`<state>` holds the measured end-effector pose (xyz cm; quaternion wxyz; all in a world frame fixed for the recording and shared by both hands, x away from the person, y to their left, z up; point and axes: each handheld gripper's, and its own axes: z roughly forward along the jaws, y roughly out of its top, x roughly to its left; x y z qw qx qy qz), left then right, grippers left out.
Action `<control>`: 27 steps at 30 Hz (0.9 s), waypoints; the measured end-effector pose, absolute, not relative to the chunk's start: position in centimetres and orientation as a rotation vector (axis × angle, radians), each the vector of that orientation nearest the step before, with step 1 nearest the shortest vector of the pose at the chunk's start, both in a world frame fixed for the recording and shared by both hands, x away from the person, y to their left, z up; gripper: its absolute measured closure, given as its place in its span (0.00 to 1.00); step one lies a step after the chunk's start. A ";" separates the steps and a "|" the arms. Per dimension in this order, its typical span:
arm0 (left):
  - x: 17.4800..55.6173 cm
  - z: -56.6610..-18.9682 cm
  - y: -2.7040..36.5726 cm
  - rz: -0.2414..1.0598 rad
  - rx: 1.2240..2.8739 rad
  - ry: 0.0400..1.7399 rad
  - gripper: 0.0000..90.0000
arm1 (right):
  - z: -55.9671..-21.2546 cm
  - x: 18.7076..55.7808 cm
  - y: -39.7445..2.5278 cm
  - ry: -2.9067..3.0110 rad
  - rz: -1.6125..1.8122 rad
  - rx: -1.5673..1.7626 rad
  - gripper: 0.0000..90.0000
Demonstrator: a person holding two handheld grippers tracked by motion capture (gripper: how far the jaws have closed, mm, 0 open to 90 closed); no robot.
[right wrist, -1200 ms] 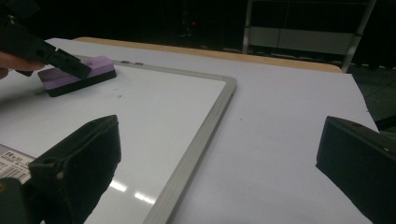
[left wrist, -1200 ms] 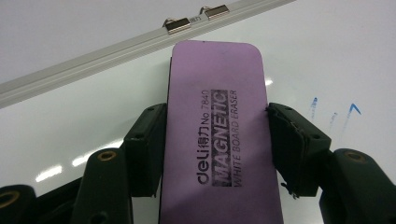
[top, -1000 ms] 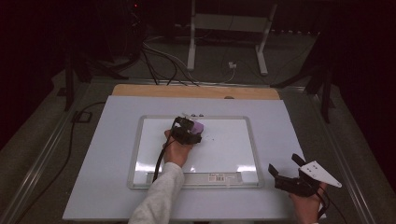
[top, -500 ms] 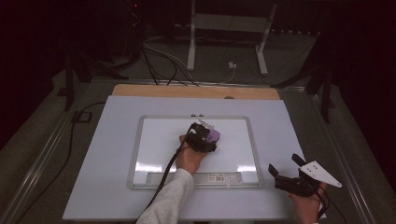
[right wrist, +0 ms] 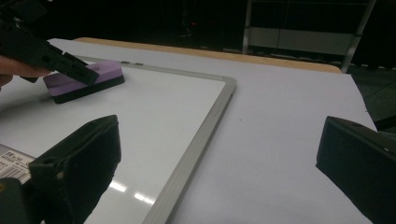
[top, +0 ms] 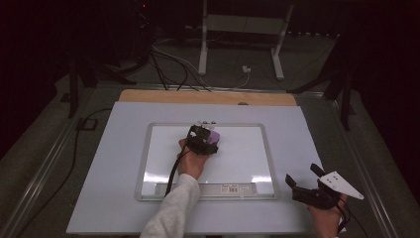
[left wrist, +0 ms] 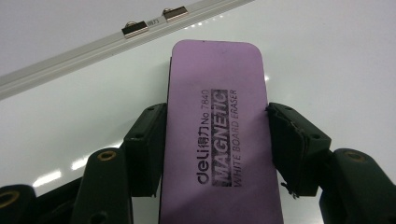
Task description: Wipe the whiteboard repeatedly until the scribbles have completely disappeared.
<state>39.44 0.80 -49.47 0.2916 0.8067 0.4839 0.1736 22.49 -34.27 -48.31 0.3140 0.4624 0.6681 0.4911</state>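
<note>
Purple eraser (left wrist: 219, 140) clamped between left gripper (left wrist: 217, 149) fingers (left wrist: 144, 149).

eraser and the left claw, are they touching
Touching. The left gripper view shows the left claw with both jaws pressed against the long sides of the purple eraser, no gap.

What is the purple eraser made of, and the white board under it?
The purple eraser looks like matte plastic on top: smooth, dull, with printed letters. Its dark underside seems soft, maybe felt, but that is hard to tell. The whiteboard looks glossy and hard, since lamps mirror on it. Its grey frame seems metal or plastic. The left gripper squeezes the eraser's sides.
</note>
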 end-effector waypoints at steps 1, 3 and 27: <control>39.4 -49.5 0.7 0.455 2.150 1.287 0.47 | -48.3 22.5 -34.3 1.762 1.295 1.218 0.00; 39.3 -49.5 0.4 0.425 2.144 1.279 0.47 | -48.3 22.5 -34.2 1.763 1.293 1.217 0.00; 39.5 -49.4 1.0 0.436 2.145 1.306 0.47 | -48.3 22.5 -34.3 1.761 1.293 1.219 0.00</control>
